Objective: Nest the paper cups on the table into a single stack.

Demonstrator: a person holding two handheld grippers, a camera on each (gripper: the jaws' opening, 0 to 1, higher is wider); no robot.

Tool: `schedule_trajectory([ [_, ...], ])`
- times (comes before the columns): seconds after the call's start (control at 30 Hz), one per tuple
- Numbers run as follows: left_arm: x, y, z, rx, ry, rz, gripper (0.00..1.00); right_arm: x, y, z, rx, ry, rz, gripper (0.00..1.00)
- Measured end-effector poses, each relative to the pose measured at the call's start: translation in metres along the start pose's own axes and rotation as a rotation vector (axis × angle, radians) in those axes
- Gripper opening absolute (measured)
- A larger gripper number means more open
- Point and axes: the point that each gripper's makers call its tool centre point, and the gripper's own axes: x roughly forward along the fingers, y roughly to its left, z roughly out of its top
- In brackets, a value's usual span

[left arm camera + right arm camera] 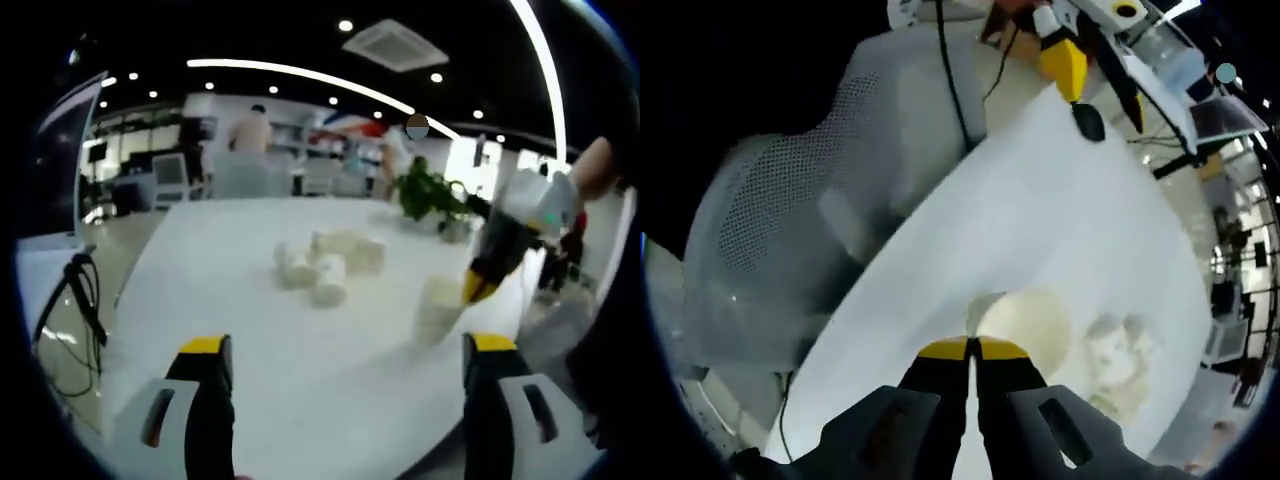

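On table [250,330]: one upright cup [438,308], several toppled.

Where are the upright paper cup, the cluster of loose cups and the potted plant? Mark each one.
upright paper cup [436,310], left gripper view, side wall.
cluster of loose cups [328,265], left gripper view, middle of the pile.
potted plant [425,190], left gripper view, leaves.

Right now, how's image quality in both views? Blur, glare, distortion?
Left gripper view: soft all over, the pile of paper cups smeared into pale blobs, table near blown out, ceiling light strips bowed by the fisheye. Right gripper view: rolled hard, table edge curved, the cup at the right hand-held gripper washed out against white.
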Motion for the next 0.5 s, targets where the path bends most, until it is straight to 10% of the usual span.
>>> schedule_trajectory([
  [0.5, -0.004, 0.004, -0.005, -0.005, 0.011, 0.007, 0.94, 0.018, 0.009, 0.006, -0.004, -0.032, -0.016, 0.00],
])
